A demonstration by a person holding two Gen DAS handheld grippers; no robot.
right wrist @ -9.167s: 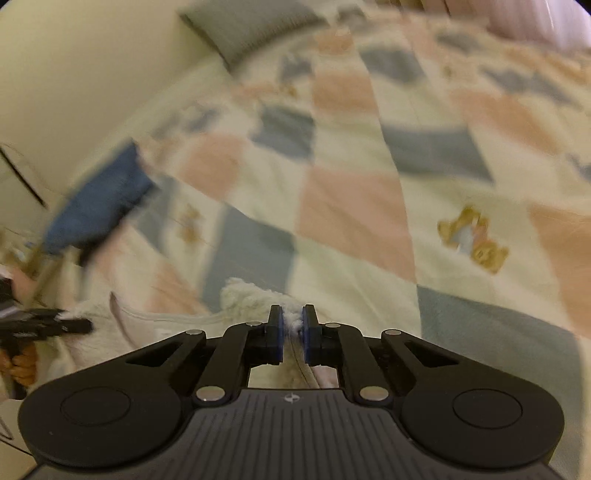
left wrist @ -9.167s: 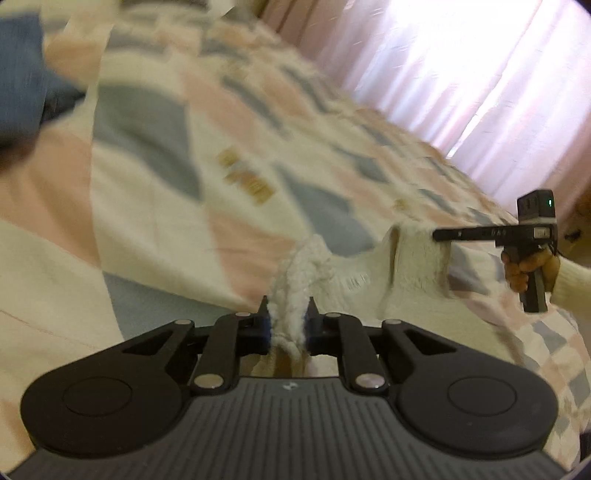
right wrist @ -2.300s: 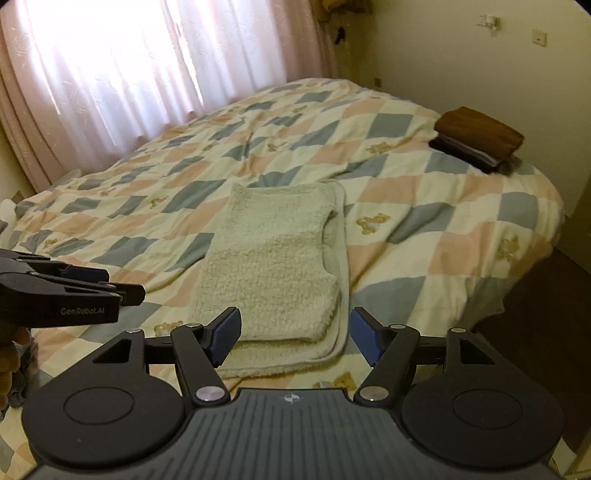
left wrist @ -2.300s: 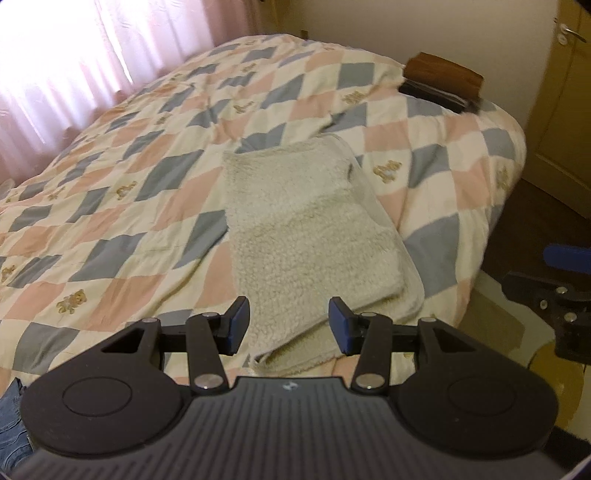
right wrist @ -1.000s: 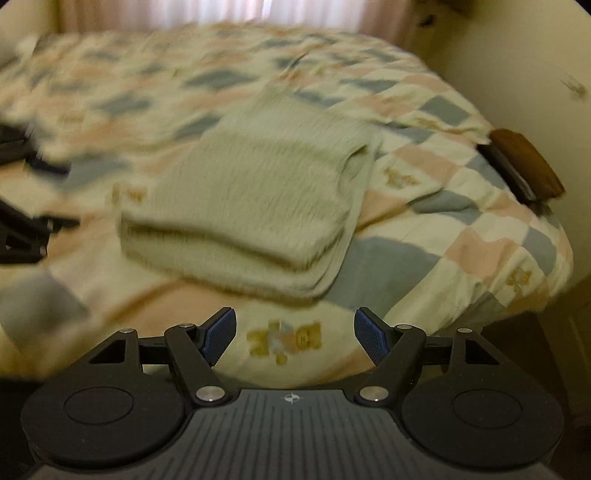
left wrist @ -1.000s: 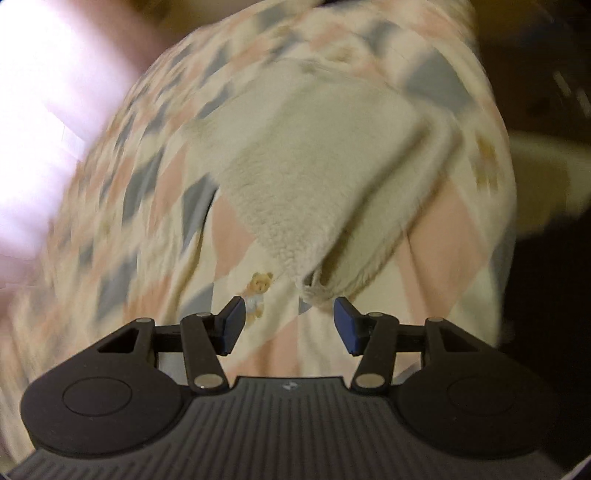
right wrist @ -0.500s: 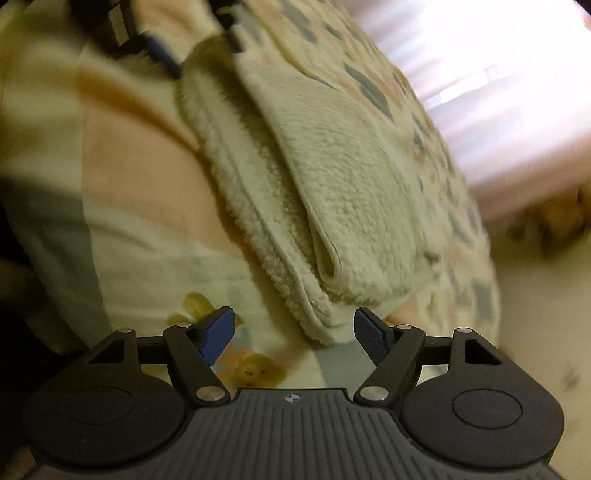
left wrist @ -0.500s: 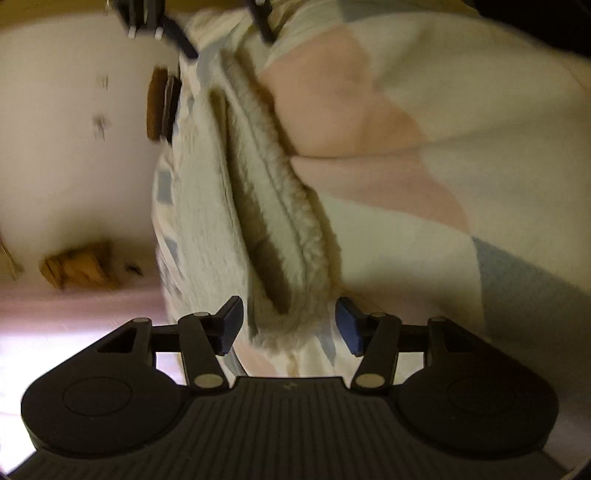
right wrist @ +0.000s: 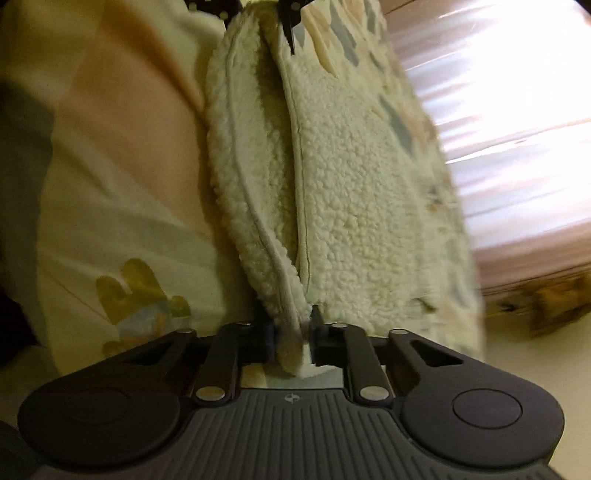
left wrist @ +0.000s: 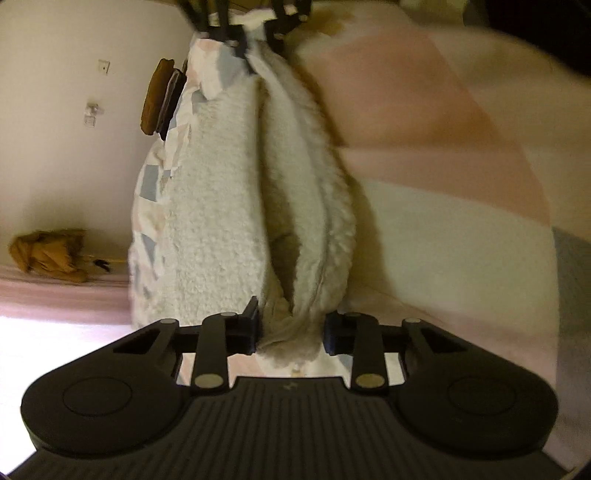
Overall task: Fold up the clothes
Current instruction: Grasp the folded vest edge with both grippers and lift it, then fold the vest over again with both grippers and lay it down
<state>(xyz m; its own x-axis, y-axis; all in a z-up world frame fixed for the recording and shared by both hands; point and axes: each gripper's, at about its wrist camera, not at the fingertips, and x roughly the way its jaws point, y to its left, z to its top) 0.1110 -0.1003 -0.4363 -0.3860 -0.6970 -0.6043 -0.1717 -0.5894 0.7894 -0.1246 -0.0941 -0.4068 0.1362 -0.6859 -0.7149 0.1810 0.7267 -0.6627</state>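
A cream fleece garment [left wrist: 214,206] lies folded on the checked quilt [left wrist: 443,184], near the bed's edge. Both wrist views are rolled sideways and look along the garment's near hem. My left gripper [left wrist: 291,330] is shut on one corner of that hem, with thick fleece filling the gap between its fingers. My right gripper [right wrist: 293,334] is shut on the other corner of the garment [right wrist: 351,177], its pads close together on the layers. Each gripper shows at the far end of the hem in the other's view: the right gripper [left wrist: 258,51] and the left gripper [right wrist: 260,18].
A brown folded stack [left wrist: 157,98] sits at the far corner of the bed. A brownish bundle [left wrist: 48,254] lies by the wall. Pink curtains [right wrist: 498,110] hang beyond the bed. The quilt [right wrist: 122,147] drops off at the bed's edge beside the hem.
Both grippers came down to the garment's near hem, rolled sideways, and narrowed from wide open until the fleece is pinched between their fingers.
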